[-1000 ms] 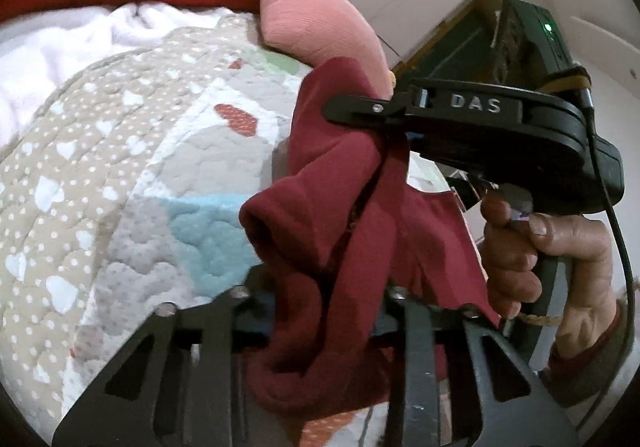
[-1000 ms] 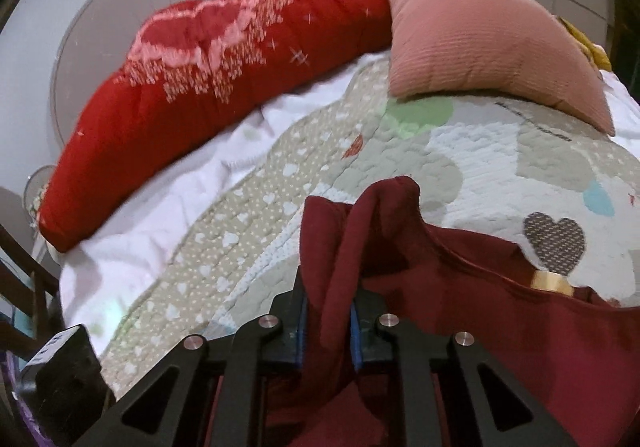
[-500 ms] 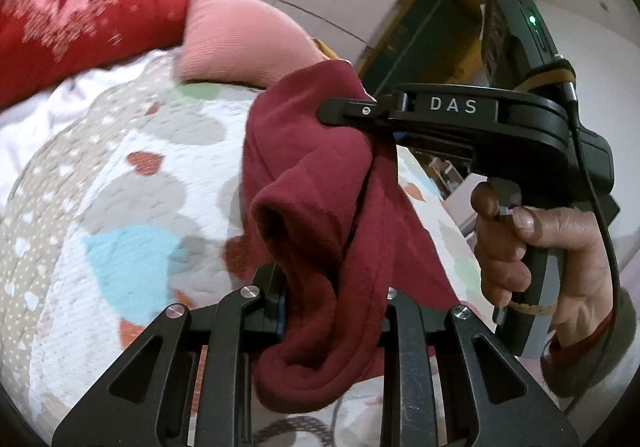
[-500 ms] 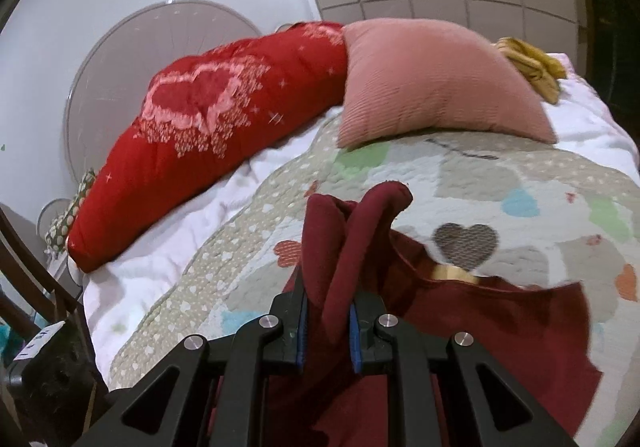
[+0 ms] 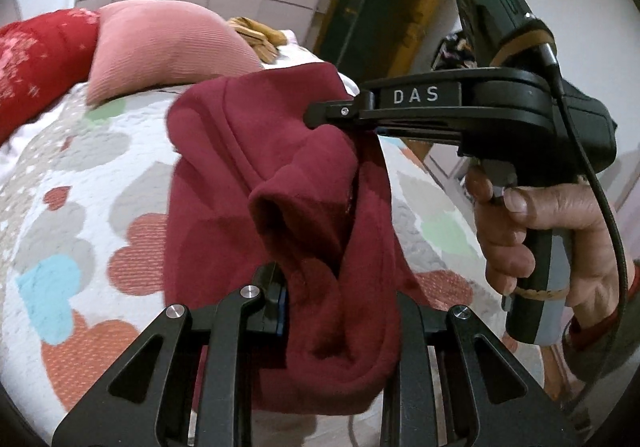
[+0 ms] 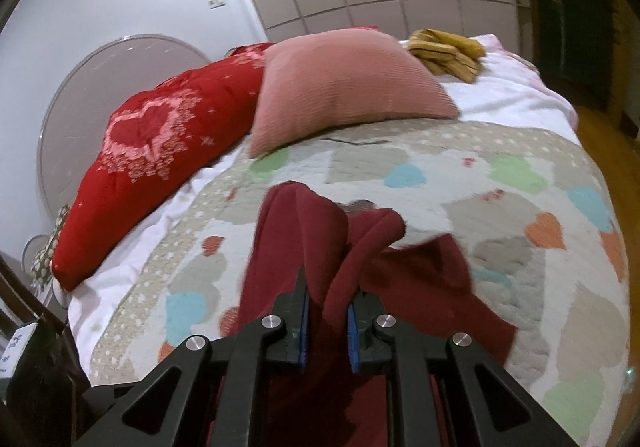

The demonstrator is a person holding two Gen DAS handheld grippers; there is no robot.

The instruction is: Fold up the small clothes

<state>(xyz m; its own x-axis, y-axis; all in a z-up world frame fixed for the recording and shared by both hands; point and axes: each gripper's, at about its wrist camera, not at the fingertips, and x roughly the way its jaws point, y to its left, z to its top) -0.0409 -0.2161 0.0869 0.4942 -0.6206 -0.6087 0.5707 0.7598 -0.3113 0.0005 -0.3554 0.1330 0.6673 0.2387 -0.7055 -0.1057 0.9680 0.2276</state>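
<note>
Garment (image 5: 280,175): one, maroon; left gripper (image 5: 332,311), right gripper (image 6: 326,331) both pinching it; two pillows.

Bunched maroon garment (image 5: 280,175), lifted above quilt (image 5: 80,183)

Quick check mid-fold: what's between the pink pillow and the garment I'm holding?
Only bare heart-patterned quilt lies between the pink pillow and the maroon garment, seen in the right wrist view.

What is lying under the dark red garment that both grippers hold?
Under the dark red garment lies the heart-patterned quilt, visible all around it. The quilt directly below the cloth is covered, so anything there cannot be seen.
</note>
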